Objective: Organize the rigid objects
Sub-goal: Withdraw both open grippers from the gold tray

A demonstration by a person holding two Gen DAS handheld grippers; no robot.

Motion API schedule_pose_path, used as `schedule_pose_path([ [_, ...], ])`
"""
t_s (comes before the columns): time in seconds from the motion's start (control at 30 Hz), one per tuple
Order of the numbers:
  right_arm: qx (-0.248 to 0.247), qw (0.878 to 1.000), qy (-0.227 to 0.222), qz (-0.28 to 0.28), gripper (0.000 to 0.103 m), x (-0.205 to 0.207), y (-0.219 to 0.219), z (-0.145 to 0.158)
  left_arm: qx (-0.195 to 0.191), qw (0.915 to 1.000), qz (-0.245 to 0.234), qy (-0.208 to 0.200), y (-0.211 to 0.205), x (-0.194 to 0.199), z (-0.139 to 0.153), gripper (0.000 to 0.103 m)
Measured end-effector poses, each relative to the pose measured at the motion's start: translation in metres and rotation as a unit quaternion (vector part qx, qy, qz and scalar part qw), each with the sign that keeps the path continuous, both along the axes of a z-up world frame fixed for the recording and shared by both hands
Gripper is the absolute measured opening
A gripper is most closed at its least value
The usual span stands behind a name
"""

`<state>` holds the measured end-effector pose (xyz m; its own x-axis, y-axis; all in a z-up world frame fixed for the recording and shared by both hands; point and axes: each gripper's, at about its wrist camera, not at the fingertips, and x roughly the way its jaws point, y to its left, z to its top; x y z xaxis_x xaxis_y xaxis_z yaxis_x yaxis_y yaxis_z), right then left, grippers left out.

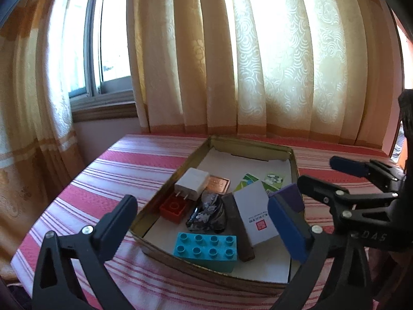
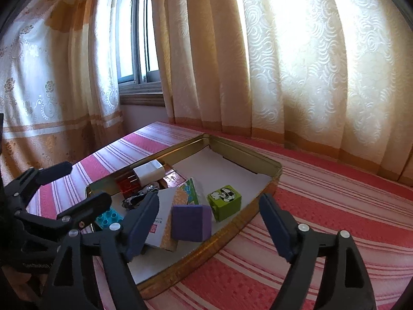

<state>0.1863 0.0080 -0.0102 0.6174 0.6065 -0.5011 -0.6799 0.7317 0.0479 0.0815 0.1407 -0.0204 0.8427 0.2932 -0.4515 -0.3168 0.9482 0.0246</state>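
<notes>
Tin tray (image 1: 165, 180), twelve o'clock, holds every visible object; left gripper (image 1: 204, 222) and right gripper (image 2: 209, 226) wide, empty. Sorting likely complete; withdraw.

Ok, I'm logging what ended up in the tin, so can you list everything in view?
tin tray: one, gold, on the striped cloth
paper liner: one, white, on the tray floor
charger plug: one, white, left side of the tray
red brick: one, red, under the plug's prongs
teal brick: one, teal, near edge of the tray
foil lump: one, silver, centre
copper plate: one, copper, behind the foil
dark bar: one, brown, beside the white box
white box: one, white with red stamp
purple cube: one, purple, right side
green cube: one, green with cartoon print
cards: green, count unclear
tablecloth: one, red-and-white striped
curtains: cream
window: one, left
left gripper: open, empty
right gripper: open, empty
</notes>
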Motion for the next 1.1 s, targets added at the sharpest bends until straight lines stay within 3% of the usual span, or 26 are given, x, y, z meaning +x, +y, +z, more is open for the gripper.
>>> schedule_pose_path([
  [0.3,0.011,1.0,-0.02,-0.005,0.092,-0.014,-0.012,0.016,0.01,0.9996,0.026,-0.01,-0.001,-0.017,0.012,0.103],
  [0.73,0.007,0.999,-0.045,0.015,0.092,-0.035,0.0,0.028,-0.006,0.9992,0.038,-0.006,0.013,-0.023,0.007,0.103],
  [1.1,0.005,0.999,-0.043,0.014,0.092,-0.036,-0.001,0.026,0.02,0.9993,0.032,-0.009,0.005,-0.024,0.004,0.103],
])
